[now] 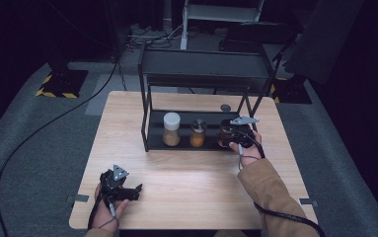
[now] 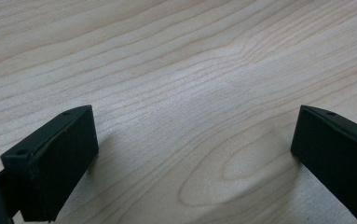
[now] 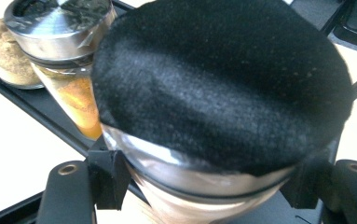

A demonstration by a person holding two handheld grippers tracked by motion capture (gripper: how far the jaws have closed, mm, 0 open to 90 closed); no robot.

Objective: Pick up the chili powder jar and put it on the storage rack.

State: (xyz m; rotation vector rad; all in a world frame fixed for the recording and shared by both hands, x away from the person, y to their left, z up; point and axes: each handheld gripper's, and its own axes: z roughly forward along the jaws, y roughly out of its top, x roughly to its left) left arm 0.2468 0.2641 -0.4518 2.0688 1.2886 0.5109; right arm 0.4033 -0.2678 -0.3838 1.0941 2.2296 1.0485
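High view: near the table's (image 1: 191,197) front left corner, the left gripper (image 1: 136,189) rests on bare wood with its jaws spread wide. Farther back, at the right end of the black rack's (image 1: 149,126) lower shelf, the right gripper (image 1: 224,138) pinches a black-lidded jar (image 3: 223,84), with a metal-lidded orange spice jar (image 1: 198,133) and a white-lidded jar (image 1: 171,129) beside it.

The right tool (image 1: 232,138) hides most of the black-lidded jar (image 3: 223,84), its contents unreadable.
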